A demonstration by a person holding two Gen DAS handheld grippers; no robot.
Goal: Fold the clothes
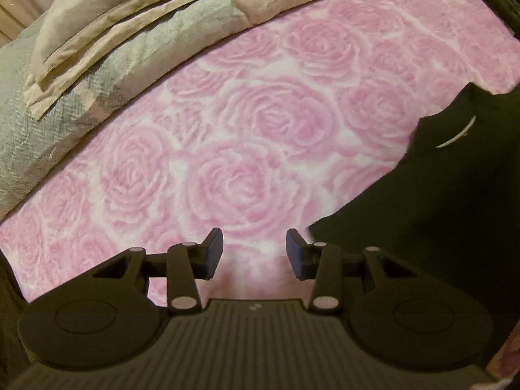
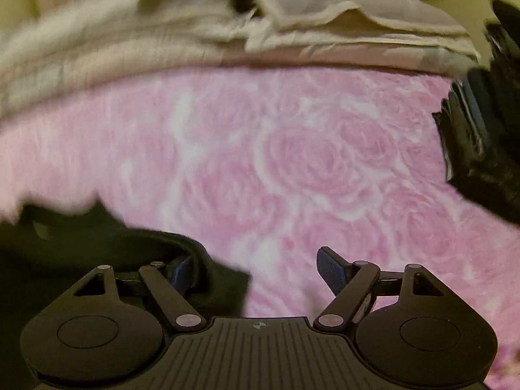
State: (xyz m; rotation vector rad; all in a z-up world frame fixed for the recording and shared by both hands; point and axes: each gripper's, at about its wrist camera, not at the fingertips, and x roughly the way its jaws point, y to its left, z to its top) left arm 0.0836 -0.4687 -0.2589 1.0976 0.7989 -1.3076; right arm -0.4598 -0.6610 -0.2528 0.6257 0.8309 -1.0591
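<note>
Both hand-held grippers, left and right, hang with jaws spread wide, holding nothing, over the pink rose-patterned bed cover; a black garment lies between them, draped over the right one's left finger.

Rose-print pink blanket bears dark garment (beige bedding behind).
</note>
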